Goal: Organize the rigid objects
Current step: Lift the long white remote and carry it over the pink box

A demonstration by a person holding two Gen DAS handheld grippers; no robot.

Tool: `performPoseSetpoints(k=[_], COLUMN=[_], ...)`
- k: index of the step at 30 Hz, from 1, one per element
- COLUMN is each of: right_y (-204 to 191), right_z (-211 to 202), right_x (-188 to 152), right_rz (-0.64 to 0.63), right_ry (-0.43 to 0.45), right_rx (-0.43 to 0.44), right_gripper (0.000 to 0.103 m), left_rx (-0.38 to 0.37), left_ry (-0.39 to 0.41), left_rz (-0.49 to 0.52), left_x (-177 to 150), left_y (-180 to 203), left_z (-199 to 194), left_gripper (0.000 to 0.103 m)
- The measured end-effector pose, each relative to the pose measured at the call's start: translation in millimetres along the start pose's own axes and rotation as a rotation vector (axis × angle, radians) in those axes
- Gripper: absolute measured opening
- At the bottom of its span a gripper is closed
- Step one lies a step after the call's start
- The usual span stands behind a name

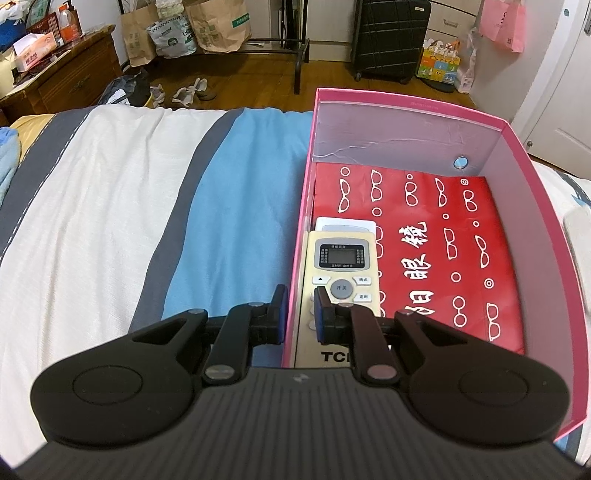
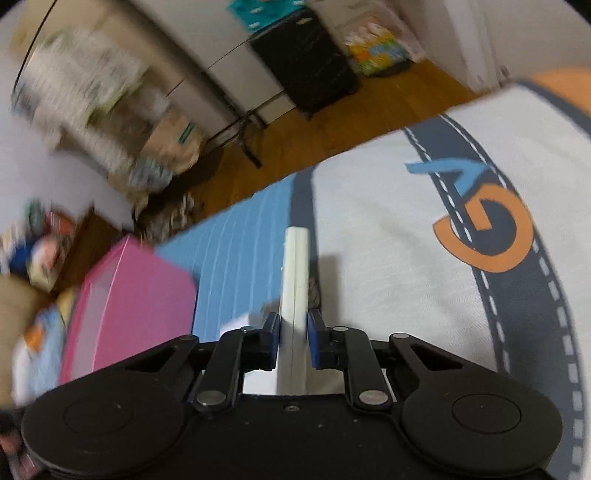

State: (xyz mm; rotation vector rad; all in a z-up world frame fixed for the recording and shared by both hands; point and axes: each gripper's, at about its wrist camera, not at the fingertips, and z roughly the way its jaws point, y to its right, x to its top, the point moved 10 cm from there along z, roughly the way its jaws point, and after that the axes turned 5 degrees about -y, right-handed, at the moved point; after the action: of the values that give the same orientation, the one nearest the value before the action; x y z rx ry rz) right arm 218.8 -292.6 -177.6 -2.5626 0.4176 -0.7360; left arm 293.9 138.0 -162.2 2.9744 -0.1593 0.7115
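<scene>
A pink box [image 1: 517, 206] lies open on the bed with a red glasses-print bag [image 1: 443, 251] flat on its floor. A cream TCL remote [image 1: 341, 280] lies along the box's left wall, on top of a white remote [image 1: 345, 223]. My left gripper [image 1: 300, 314] is open; its jaws straddle the box's left wall, the right finger over the cream remote. My right gripper [image 2: 292, 339] is shut on a white slim remote [image 2: 294, 280], held edge-up above the bedspread. The pink box [image 2: 129, 306] is to its left.
The striped bedspread [image 1: 147, 206] spreads left of the box. Beyond the bed are a wooden floor, paper bags [image 1: 207, 26], a black suitcase [image 1: 388, 37] and a wooden cabinet [image 1: 62, 74]. The right wrist view is motion-blurred.
</scene>
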Motion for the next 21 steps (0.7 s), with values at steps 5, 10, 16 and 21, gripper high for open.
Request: performPoseSetpoints(k=[5, 10, 16, 21], right_y=[-32, -47, -41, -59], right_z=[-9, -2, 0, -8], right_x=[-31, -43, -42, -51], right_rz=[-0.23, -0.333, -0.322, -0.437], right_ry=[-0.074, -0.094, -0.075, -0.053], right_rx=[-0.061, -0.093, -0.103, -0.164], right_gripper=[0.019, 0.028, 0.027, 0.023], left_rx=[0.002, 0.0, -0.012, -0.008], left_ry=[-0.001, -0.001, -0.01, -0.021], left_rz=[-0.007, -0.009, -0.014, 0.008], left_x=[-1, -2, 0, 1], left_y=[-1, 0, -2, 0], left_z=[0, 0, 1, 1], left_gripper=[0.013, 0.013, 0.013, 0.013])
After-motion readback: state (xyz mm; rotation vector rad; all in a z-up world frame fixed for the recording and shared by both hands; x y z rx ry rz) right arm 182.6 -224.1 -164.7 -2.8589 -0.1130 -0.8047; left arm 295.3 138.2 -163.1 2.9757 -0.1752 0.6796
